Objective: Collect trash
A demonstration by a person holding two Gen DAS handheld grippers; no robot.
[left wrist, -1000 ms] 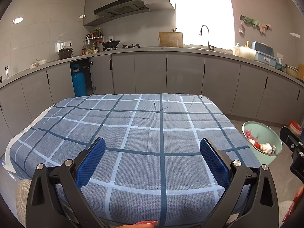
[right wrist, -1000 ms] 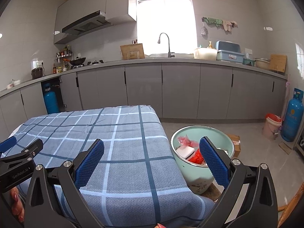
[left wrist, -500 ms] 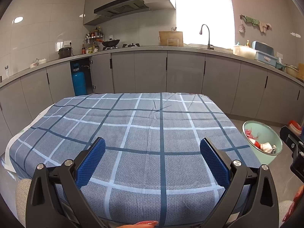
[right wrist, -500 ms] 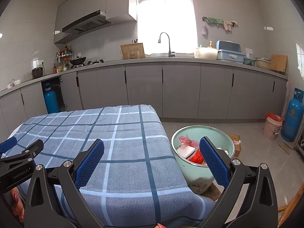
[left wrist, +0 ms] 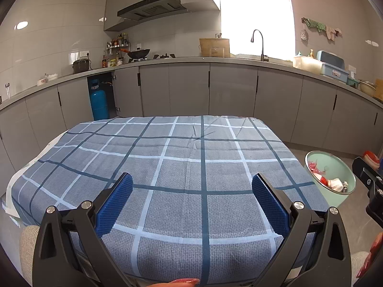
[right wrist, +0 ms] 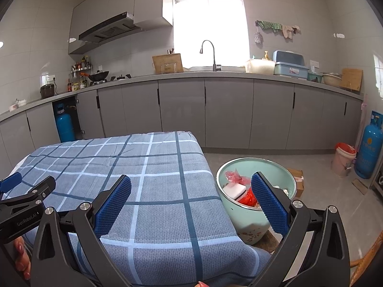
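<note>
Here both claws gape above the tablecloth (left wrist: 182,167), trash bin (right wrist: 241,212) beside

Tablecloth (left wrist: 191,157) seemingly bare; bin (right wrist: 241,224) flanks table

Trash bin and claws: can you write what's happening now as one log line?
left claw: open, empty | right claw: open, empty | trash bin: on floor beside table, holds trash | tablecloth: no trash seen

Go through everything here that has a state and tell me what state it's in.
Left hand-held gripper: open, empty.
Right hand-held gripper: open, empty.
Mint-green round trash bin: uncovered, holding red and white trash.
Blue plaid tablecloth: spread flat, bare.
Grey cabinet door by the blue gas cylinder: open.
</note>
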